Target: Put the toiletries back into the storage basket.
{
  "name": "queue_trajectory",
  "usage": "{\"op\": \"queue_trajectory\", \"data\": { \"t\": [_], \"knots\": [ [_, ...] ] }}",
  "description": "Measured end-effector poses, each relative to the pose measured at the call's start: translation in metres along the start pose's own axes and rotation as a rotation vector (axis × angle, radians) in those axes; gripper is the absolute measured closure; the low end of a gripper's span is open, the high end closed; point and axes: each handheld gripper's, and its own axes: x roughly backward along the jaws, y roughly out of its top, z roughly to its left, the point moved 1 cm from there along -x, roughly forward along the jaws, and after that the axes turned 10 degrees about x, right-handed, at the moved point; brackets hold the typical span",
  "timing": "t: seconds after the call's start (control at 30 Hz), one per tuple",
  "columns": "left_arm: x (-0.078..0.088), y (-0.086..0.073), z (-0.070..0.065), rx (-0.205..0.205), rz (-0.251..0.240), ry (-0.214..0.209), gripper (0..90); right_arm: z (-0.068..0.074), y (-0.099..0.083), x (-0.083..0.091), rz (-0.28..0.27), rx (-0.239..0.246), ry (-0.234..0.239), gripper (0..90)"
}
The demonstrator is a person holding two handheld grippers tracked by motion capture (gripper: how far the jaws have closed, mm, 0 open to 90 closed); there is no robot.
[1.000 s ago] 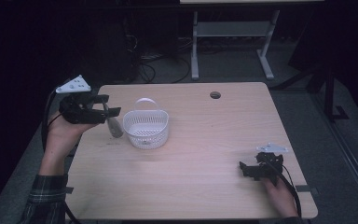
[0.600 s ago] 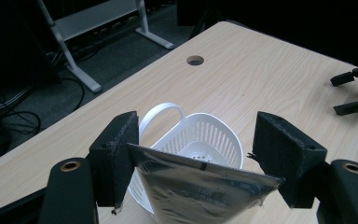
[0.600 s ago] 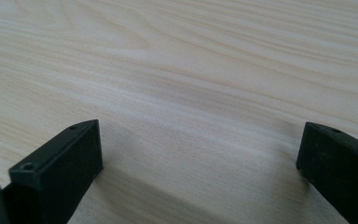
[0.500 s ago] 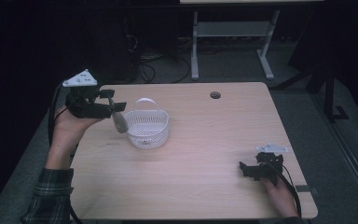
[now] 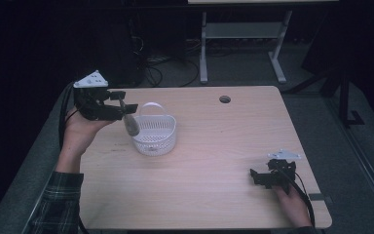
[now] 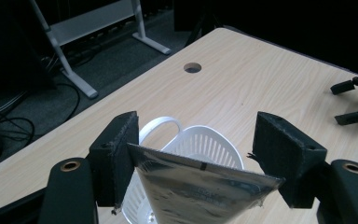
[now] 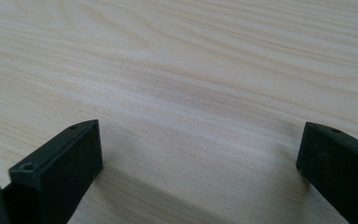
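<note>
My left gripper [image 5: 125,106] is held above the table's left side, just left of a white slotted plastic basket [image 5: 154,131] with a handle. It is shut on a silver foil packet [image 5: 130,126] that hangs down beside the basket's left rim. In the left gripper view, the packet [image 6: 200,189] spans the gap and both pads press its top edge, with the basket [image 6: 216,145] below and behind it. My right gripper [image 5: 257,178] rests on the table near the front right corner. Its jaws stand wide open over bare wood [image 7: 200,116], nothing between them.
The light wooden table [image 5: 214,146] has a round cable hole [image 5: 225,99] near its far edge. A white desk frame [image 5: 243,34] and cables lie on the dark floor beyond. The other gripper [image 6: 356,100] sits at the right edge of the left gripper view.
The left hand has carried the packet a little up and to the right, closer to the basket's rim. The right gripper has stayed where it was.
</note>
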Motion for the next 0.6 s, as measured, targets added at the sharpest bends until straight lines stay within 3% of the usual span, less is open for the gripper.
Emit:
{"op": "queue_trajectory", "data": {
  "t": [0.6],
  "knots": [
    [-0.023,-0.006,0.007,-0.001,0.003,0.01,31.3,0.0,0.0,0.0,0.0,0.0,0.001,0.0]
  ]
}}
